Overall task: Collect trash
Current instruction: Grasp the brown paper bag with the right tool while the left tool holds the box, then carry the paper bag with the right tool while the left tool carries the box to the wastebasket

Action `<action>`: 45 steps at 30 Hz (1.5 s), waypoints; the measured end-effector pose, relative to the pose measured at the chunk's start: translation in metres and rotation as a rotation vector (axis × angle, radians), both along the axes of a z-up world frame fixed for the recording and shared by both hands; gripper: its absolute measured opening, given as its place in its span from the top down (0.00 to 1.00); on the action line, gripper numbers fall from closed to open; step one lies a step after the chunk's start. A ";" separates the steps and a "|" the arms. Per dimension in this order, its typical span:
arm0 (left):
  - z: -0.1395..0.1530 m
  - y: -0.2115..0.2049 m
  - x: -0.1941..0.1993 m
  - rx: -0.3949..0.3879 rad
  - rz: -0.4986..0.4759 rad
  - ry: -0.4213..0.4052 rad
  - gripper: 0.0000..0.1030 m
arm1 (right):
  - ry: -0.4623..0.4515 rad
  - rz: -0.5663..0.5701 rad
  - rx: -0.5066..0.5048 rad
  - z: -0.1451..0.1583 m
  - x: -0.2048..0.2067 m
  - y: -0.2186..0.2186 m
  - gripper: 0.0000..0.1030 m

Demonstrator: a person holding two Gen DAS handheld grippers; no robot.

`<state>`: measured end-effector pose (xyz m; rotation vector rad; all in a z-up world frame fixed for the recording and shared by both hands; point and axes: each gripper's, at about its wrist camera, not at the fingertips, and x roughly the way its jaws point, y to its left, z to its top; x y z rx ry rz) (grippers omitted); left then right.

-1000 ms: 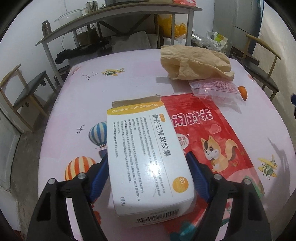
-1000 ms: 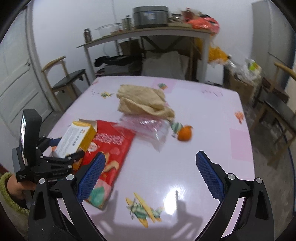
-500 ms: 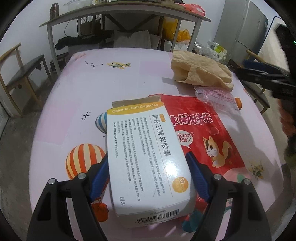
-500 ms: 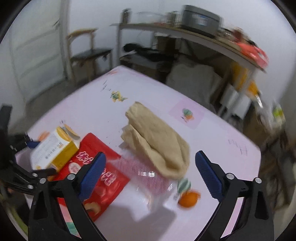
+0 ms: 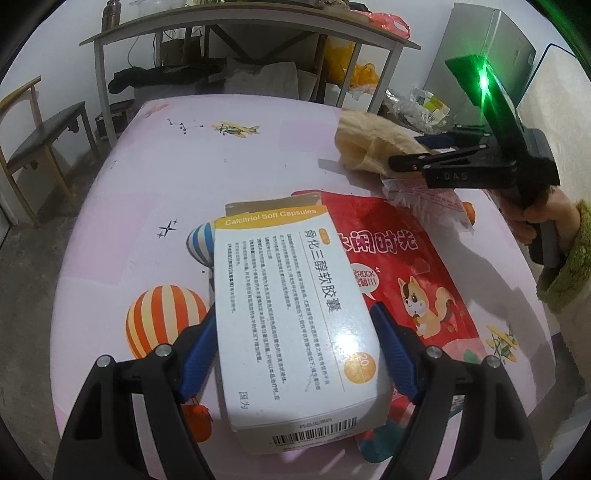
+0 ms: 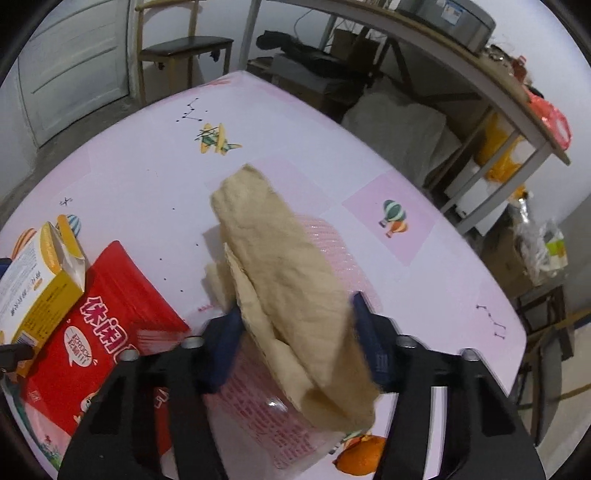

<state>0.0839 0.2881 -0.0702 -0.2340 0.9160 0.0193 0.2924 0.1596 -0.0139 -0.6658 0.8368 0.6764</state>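
My left gripper [image 5: 295,349] is shut on a white and yellow medicine box [image 5: 295,314], held just above the pink table [image 5: 166,184]. The same box [image 6: 33,291] shows at the left edge of the right wrist view. A crumpled tan paper bag [image 6: 291,295] lies partly on a clear wrapper with pink print [image 6: 266,406]. My right gripper [image 6: 295,332] is closing around the bag's near end, and both blue pads touch its sides. From the left wrist view, that gripper [image 5: 413,151] reaches in from the right, with the bag [image 5: 369,144] in its jaws.
A red snack bag [image 5: 406,266] lies flat under and to the right of the box. An orange [image 6: 358,458] sits by the clear wrapper. A wooden chair [image 5: 37,140] stands left of the table, a cluttered shelf table [image 5: 240,26] behind it, and a fridge [image 5: 491,48] at the back right.
The right gripper swung over from the table's right side to the tan bag, rolled, and narrowed its jaws onto it. The left gripper still holds the box and shifted only slightly.
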 end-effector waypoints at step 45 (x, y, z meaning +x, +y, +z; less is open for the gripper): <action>0.019 0.018 -0.015 -0.022 0.075 -0.086 0.27 | 0.296 -0.285 0.341 0.017 -0.126 -0.154 0.99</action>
